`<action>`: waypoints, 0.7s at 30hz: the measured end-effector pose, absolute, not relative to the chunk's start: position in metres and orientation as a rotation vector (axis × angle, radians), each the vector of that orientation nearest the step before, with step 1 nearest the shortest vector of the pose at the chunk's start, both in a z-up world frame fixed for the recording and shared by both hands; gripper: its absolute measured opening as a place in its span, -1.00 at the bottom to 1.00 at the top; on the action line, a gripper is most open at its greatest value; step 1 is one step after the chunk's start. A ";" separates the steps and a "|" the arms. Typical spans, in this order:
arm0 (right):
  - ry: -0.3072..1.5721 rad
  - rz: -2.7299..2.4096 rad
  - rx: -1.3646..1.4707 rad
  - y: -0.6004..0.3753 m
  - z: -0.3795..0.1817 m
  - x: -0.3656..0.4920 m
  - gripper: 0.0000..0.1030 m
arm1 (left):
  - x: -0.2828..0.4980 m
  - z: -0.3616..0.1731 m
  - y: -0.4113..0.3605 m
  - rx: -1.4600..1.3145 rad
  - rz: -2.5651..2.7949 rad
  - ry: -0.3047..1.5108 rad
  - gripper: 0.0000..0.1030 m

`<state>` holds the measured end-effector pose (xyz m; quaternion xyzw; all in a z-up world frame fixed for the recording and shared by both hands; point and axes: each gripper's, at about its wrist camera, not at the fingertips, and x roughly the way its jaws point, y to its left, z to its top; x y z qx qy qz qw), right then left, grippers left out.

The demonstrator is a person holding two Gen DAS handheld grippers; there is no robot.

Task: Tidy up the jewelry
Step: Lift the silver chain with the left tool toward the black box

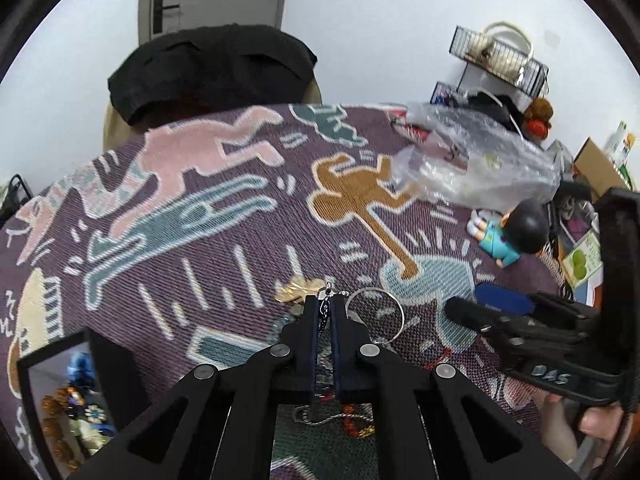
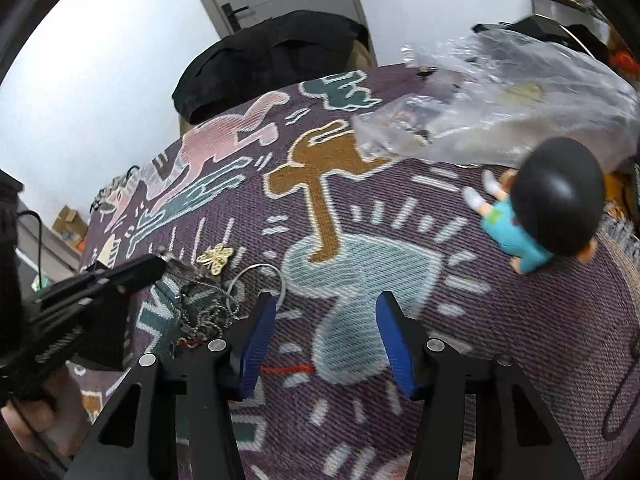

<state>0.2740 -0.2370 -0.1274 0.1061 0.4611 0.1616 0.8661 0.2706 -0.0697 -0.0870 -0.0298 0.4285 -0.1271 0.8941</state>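
Two handheld grippers work over a purple woven cloth (image 1: 256, 216) patterned with pink, teal and ochre figures. The left gripper (image 1: 325, 304) has its jaws pressed together on a thin silver chain (image 1: 325, 309), whose clasp and links show at the fingertips. The right gripper (image 2: 326, 308) stands spread, its blue ribbed pads (image 2: 262, 332) on either side of bare cloth, nothing between them. The step in hand appears to be drawing one chain free of the jewelry heap (image 2: 204, 312), a tangle of ball-chain and dark links lying just left of the right gripper. Near it lie a flat gold filigree butterfly (image 2: 216, 258) and a thin wire hoop (image 1: 374, 314). An open black box (image 1: 60, 404) at the lower left of the left wrist view already holds beads. The next move probably calls for lifting slowly so that the chain slips out without dragging its neighbours.
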 end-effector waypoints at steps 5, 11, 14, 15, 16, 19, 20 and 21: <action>0.987 0.345 0.162 -0.212 -0.131 0.286 0.03 | 0.264 -0.073 -0.055 -0.078 -0.253 0.855 -0.90; 1.041 0.333 0.052 -0.185 -0.147 0.294 -0.35 | 0.257 -0.058 -0.037 -0.103 -0.238 0.818 -0.90; 1.007 0.299 -0.052 -0.172 -0.148 0.290 -0.61 | 0.254 -0.049 -0.033 -0.100 -0.236 0.794 -0.90; 1.006 0.308 -0.056 -0.172 -0.147 0.290 -0.75 | 0.252 -0.046 -0.032 -0.100 -0.236 0.786 -0.90; 1.009 0.317 -0.056 -0.172 -0.147 0.289 -0.89 | 0.251 -0.043 -0.032 -0.101 -0.236 0.779 -0.90; 1.009 0.331 -0.039 -0.176 -0.146 0.288 -0.93 | 0.245 -0.032 -0.030 -0.095 -0.241 0.750 -0.90; 1.002 0.338 -0.023 -0.179 -0.144 0.286 -0.94 | 0.244 -0.028 -0.030 -0.093 -0.241 0.741 -0.90; 0.996 0.342 -0.013 -0.181 -0.142 0.284 -0.94 | 0.242 -0.024 -0.029 -0.091 -0.241 0.731 -0.90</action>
